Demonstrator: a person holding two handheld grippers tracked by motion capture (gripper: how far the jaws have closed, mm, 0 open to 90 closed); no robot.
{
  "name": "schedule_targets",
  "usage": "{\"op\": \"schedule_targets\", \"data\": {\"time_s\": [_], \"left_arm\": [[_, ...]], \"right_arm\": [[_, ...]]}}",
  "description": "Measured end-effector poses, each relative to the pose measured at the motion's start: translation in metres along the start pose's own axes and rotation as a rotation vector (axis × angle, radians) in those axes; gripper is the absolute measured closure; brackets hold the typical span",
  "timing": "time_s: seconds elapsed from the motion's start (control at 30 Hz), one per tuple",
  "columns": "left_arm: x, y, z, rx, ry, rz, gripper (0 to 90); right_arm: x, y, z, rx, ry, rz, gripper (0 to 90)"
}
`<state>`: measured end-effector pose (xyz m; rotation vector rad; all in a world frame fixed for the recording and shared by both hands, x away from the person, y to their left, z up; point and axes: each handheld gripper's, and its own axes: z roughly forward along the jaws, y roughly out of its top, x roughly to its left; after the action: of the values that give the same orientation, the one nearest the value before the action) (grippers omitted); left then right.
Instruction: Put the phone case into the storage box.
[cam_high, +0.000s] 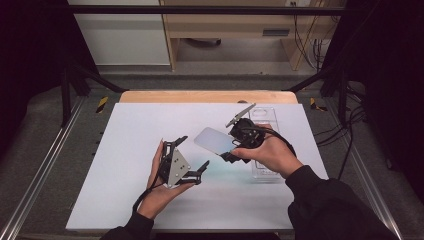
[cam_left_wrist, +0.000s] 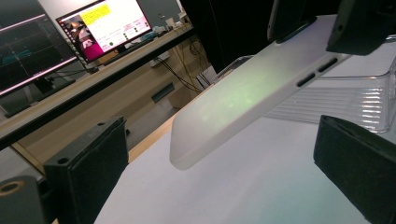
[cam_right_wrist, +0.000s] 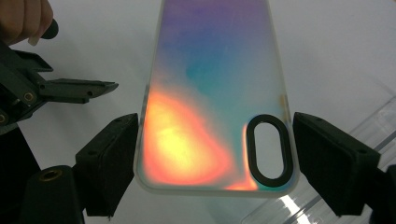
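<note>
- Above the white table (cam_high: 125, 150), the right gripper (cam_high: 235, 145) clamps an iridescent phone case (cam_high: 214, 140), already lifted from its clear plastic box (cam_high: 265, 167).
- Left gripper (cam_high: 192, 156) waits open beside it, holding nothing; a handover or placement looks left to do.

We cannot see the far end of the phone case (cam_right_wrist: 215, 93); the picture's top edge cuts it off. The right hand (cam_high: 270, 152) hides part of the clear tray (cam_high: 264, 172).
</note>
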<state>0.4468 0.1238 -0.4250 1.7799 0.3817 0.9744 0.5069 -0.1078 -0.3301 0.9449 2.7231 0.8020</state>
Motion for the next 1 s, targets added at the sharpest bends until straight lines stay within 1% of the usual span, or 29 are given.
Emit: {"op": "schedule_targets", "data": {"time_s": [0.07,0.27,0.47,0.57,0.73,0.8,0.97,1.0], "left_arm": [[-0.002,0.0,0.0,0.009,0.007,0.016,2.7],[-0.004,0.002,-0.001,0.01,0.018,0.031,3.6],[-0.005,0.003,0.003,0.022,0.025,0.06,5.3],[-0.006,0.003,0.006,0.029,0.036,0.079,6.8],[-0.008,0.001,0.01,0.052,0.048,0.131,9.8],[-0.009,0.0,0.011,0.053,0.054,0.145,11.8],[-0.01,-0.001,0.011,0.059,0.053,0.168,15.9],[-0.011,0.0,0.011,0.063,0.054,0.179,16.3]], "right_arm": [[0.0,0.001,-0.002,0.004,0.0,0.0,17.8],[0.003,0.005,-0.005,0.012,0.002,-0.005,17.8],[0.009,0.011,-0.006,0.015,0.008,-0.018,17.8],[0.009,0.013,-0.004,0.02,0.015,-0.023,17.8],[0.01,0.014,0.002,0.021,0.03,-0.024,17.8],[0.01,0.014,0.004,0.026,0.037,-0.027,17.8],[0.011,0.016,0.005,0.029,0.043,-0.024,17.8],[0.011,0.016,0.006,0.031,0.045,-0.024,17.7]]}}
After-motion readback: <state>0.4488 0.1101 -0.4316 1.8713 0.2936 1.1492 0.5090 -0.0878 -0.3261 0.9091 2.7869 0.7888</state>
